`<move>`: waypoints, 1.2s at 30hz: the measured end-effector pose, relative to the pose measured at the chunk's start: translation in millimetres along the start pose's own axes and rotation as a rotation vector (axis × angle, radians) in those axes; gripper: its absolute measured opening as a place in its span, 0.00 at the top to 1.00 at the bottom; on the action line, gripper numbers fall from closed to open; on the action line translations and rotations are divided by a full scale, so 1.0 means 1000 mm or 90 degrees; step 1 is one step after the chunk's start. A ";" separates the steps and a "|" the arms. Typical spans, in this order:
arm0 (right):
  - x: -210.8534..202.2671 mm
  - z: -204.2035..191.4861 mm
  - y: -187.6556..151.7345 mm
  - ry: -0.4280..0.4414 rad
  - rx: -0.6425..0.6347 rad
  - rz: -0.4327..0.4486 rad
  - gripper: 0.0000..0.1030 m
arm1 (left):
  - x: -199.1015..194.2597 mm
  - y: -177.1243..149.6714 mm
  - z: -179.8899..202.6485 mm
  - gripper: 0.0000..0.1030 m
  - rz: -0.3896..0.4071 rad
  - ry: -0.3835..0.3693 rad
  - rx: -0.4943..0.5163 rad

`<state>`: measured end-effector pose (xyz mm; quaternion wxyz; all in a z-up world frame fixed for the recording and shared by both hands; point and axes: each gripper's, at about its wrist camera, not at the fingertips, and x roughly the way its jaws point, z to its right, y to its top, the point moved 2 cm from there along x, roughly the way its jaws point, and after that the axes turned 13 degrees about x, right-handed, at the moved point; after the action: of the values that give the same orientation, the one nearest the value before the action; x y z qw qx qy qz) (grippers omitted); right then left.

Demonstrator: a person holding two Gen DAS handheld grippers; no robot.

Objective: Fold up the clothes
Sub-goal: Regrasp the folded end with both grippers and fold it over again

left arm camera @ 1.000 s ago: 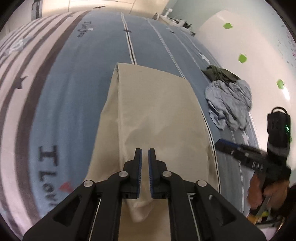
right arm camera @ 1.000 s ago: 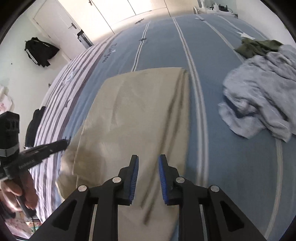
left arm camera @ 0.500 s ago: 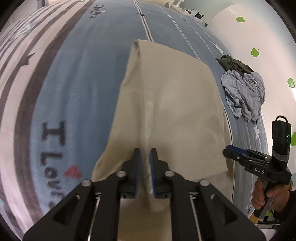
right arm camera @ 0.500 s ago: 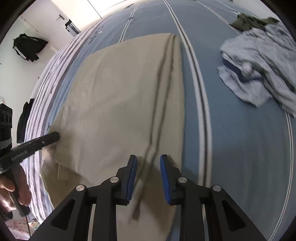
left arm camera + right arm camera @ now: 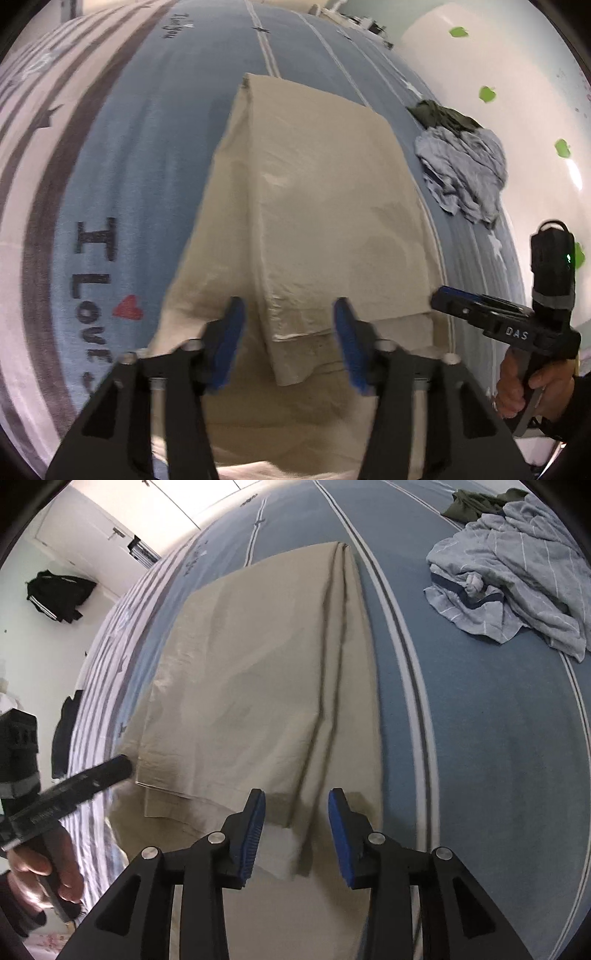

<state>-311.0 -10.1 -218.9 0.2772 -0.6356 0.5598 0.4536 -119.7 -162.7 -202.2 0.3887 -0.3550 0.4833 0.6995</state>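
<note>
From the left wrist, the left gripper (image 5: 288, 343) stands wide apart with nothing between its blue pads, hovering over the near end of the beige trousers (image 5: 314, 206), which lie folded lengthwise on the blue bedspread (image 5: 122, 155). A raised ridge of cloth runs up from just ahead of the pads; a careless grab here could catch only the top layer and drag the fold askew. From the right wrist, the right gripper (image 5: 297, 830) is likewise spread wide and empty above the near hem, where the layers sit stepped and uneven. Lifting one side higher than the other would likely skew the next fold. The grey striped shirt (image 5: 517, 579) lies well apart, a dark green garment (image 5: 476, 502) behind it.
</note>
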 end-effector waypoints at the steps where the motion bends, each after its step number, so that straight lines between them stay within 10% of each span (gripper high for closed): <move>1: -0.001 -0.001 -0.001 0.003 0.000 0.002 0.69 | 0.002 -0.001 0.002 0.85 -0.005 0.011 0.008; 14: -0.002 -0.007 -0.005 0.019 0.004 -0.021 0.69 | -0.013 -0.011 0.007 0.97 0.012 -0.017 0.009; 18: 0.008 -0.012 -0.005 0.009 -0.011 -0.041 0.97 | -0.019 -0.018 0.010 0.98 0.004 -0.008 0.022; 29: -0.001 -0.008 -0.028 -0.014 -0.027 -0.042 0.98 | -0.001 -0.025 0.022 1.00 -0.040 0.023 0.019; 32: 0.003 -0.003 -0.031 -0.022 -0.012 -0.054 0.94 | -0.001 -0.024 0.013 1.00 -0.044 0.024 -0.015; 36: -0.004 0.000 -0.034 -0.019 -0.011 -0.041 0.61 | -0.002 -0.016 0.008 0.86 -0.039 0.023 -0.024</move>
<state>-278.4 -0.7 -220.9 0.2948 -0.6487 0.5308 0.4588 -105.2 -152.1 -205.1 0.3942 -0.3897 0.4657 0.6898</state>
